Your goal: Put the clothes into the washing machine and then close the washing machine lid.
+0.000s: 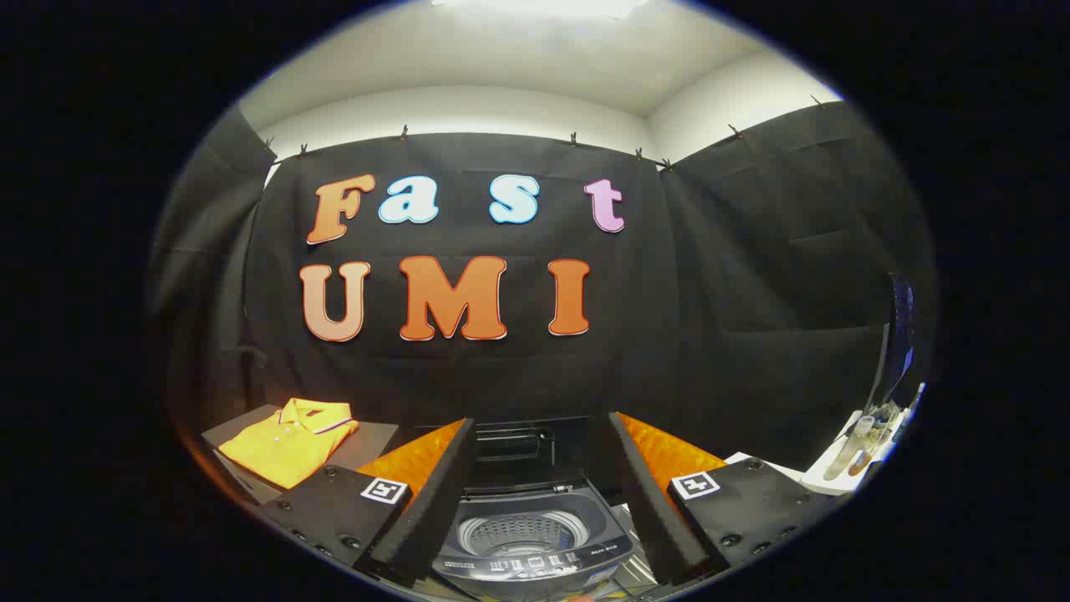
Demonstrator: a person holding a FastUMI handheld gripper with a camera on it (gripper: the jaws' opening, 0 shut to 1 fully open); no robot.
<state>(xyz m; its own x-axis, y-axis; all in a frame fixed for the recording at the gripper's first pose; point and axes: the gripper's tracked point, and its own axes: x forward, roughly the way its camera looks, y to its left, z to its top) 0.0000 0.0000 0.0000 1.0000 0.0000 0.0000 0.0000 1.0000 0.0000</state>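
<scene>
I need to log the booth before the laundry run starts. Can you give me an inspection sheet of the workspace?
Surface: dark platform beside the machine, bearing the shirt.
Job's things: yellow polo shirt folded, untouched; washing machine with lid raised, drum looks empty.
Clutter: bottles or tubes on a white surface at the far side; too small to tell more.
Grippers: tongs open, holding nothing, the machine's opening between the fingers.
Cables: nothing seen.
Surroundings: black cloth wall, white ceiling above.
</scene>
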